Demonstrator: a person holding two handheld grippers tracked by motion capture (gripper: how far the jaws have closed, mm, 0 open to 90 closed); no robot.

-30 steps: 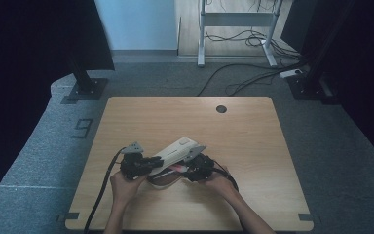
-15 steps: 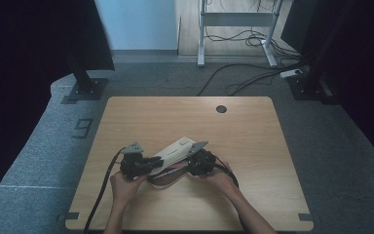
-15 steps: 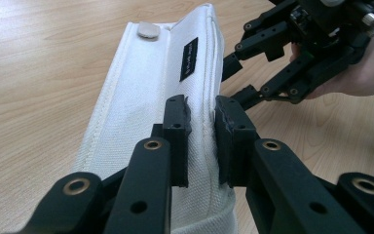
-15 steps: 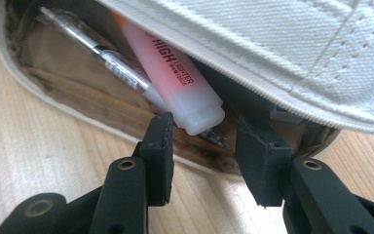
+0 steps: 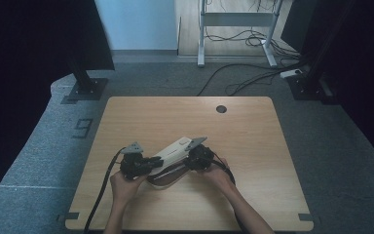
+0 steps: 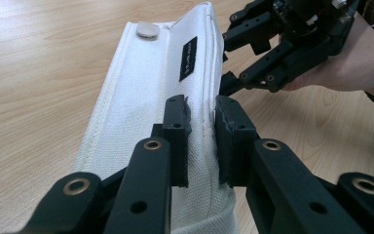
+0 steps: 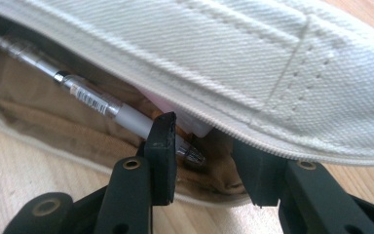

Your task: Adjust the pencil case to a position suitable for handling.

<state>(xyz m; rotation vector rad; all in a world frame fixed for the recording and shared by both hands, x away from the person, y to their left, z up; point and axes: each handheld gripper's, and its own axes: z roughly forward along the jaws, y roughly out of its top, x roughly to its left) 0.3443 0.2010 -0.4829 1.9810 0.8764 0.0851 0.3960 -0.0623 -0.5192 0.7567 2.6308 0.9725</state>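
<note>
A white canvas pencil case (image 5: 173, 150) lies slantwise on the wooden table (image 5: 253, 141), its long side unzipped. My left gripper (image 5: 148, 163) is shut on a fold of the case's fabric (image 6: 146, 83), with the pads (image 6: 177, 122) pinching a seam. My right gripper (image 5: 189, 160) reaches into the open mouth under the white flap (image 7: 272, 58). Its jaws have just been closing. The tip of a clear pen (image 7: 92, 100) lies between them, against the left pad, and the right pad stands off. In the left gripper view the right gripper (image 6: 224, 63) shows at the case's far edge.
A round cable hole (image 5: 221, 108) sits near the table's far edge. Each gripper trails a black cable (image 5: 104, 180) toward the front edge. Beyond the table, cables (image 5: 243, 80) lie on grey carpet, with a black stand foot (image 5: 85, 90) at the left.
The right hand has shifted a little at the case's mouth. The left hand and the case have stayed where they were.
</note>
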